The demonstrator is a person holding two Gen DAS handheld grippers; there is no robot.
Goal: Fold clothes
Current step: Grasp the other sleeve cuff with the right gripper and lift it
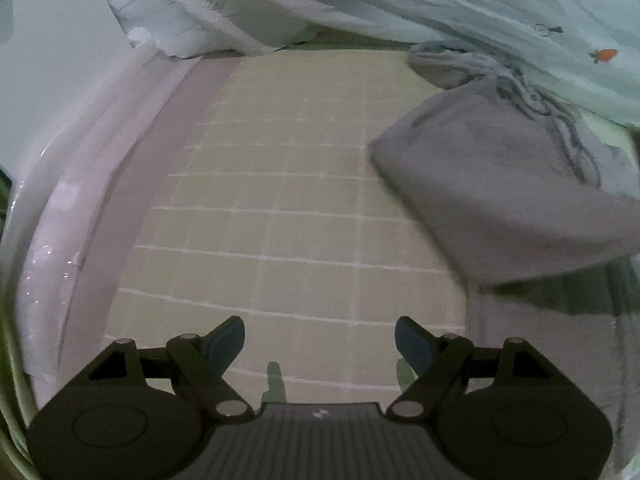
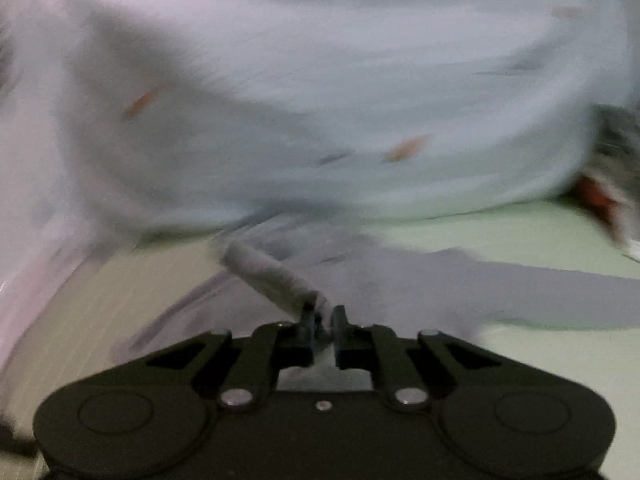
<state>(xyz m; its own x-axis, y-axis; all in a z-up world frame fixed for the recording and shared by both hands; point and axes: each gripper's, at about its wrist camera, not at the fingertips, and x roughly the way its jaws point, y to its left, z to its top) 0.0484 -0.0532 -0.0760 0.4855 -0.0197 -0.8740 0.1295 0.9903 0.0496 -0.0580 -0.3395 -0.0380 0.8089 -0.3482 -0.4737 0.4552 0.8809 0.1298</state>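
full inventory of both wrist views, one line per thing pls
grey garment: one, grey, folded bundle with a drawstring, right part of the mat; a grey rolled edge sits in the right tongs
pale shirt: one, light blue-green with small orange prints and buttons, draped behind the grey garment
grid mat: one, beige with white lines, under everything
pink border: one, pink, along the mat's left edge
left tongs: one, black with blue pads, open, nothing held, over the mat
right tongs: one, black, shut on grey fabric; view is blurred
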